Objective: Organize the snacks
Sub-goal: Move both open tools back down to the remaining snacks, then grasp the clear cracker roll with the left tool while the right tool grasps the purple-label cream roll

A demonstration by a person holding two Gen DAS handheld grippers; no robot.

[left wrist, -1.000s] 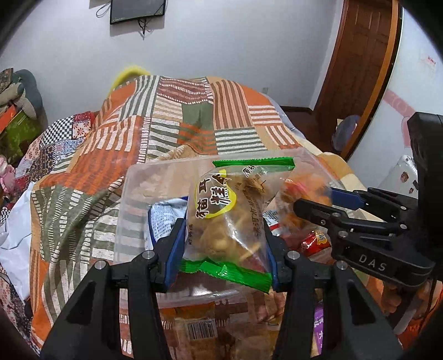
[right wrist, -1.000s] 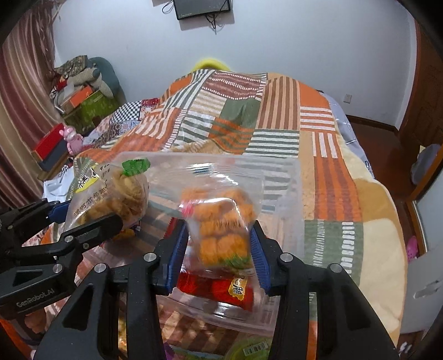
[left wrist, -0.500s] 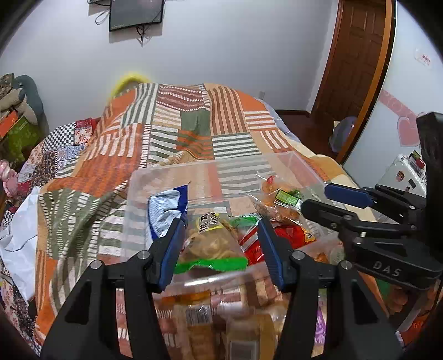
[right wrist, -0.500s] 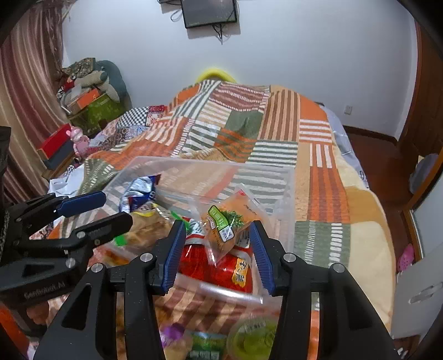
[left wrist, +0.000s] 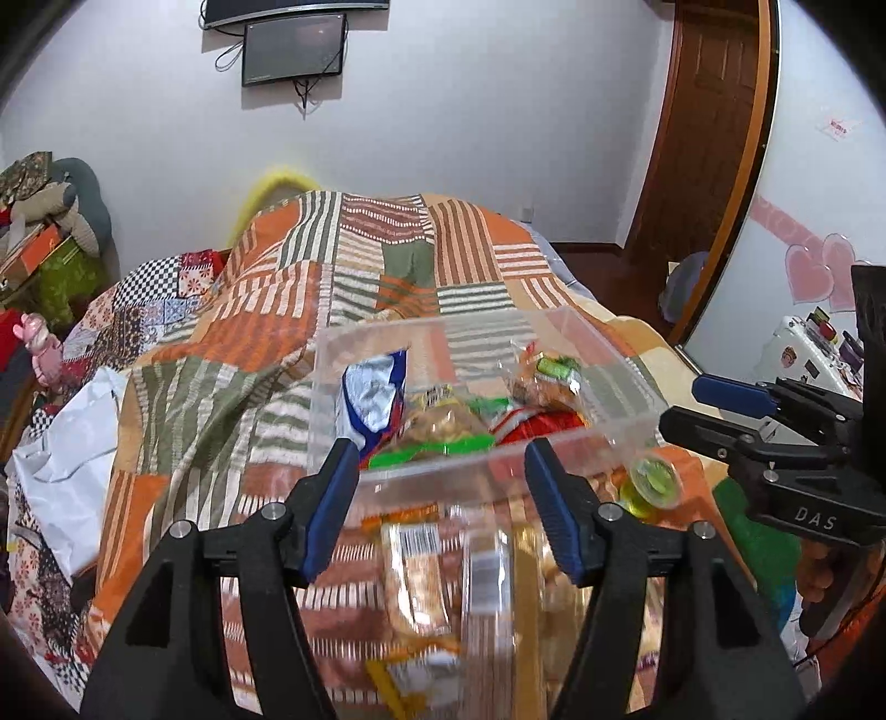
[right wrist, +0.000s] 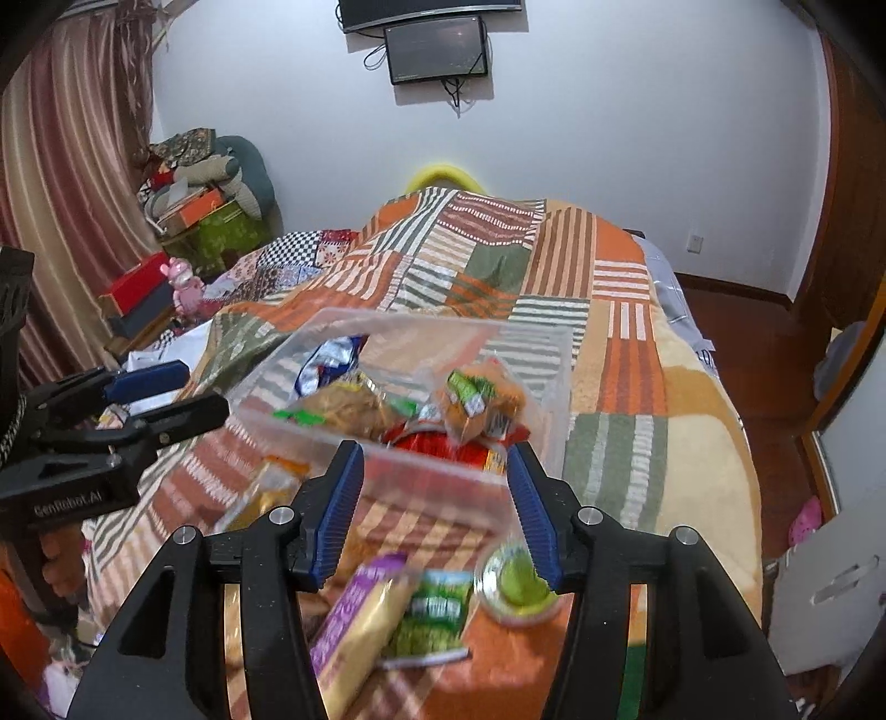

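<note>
Step in hand, as judged: both packets released into the bin, the hands withdrawing for the next pick. To do it well, clear the bin's near wall before reaching down, and take one loose packet per gripper.

Bed with an orange, green and white striped patchwork blanket (left wrist: 387, 288): bore everything.

Clear rectangular plastic bin (right wrist: 559, 387): stood on the blanket, holding a green-edged bag of brown snacks (left wrist: 443, 432), a clear bag of orange puffs (right wrist: 479, 401), a red packet (right wrist: 437, 446) and a blue-and-white packet (left wrist: 376, 399).

Left gripper (left wrist: 437, 498): jaws had just been opening, stood spread, nothing between them.

Right gripper (right wrist: 437, 498): likewise spread and empty, having just been opening.

Loose packets: lay blurred on the blanket before the bin, with a small green-lidded cup (right wrist: 518, 581).

Room: white wall, dark wall-mounted screen (right wrist: 437, 50), brown wooden door (left wrist: 703, 122), striped pink curtain (right wrist: 61, 183).
</note>
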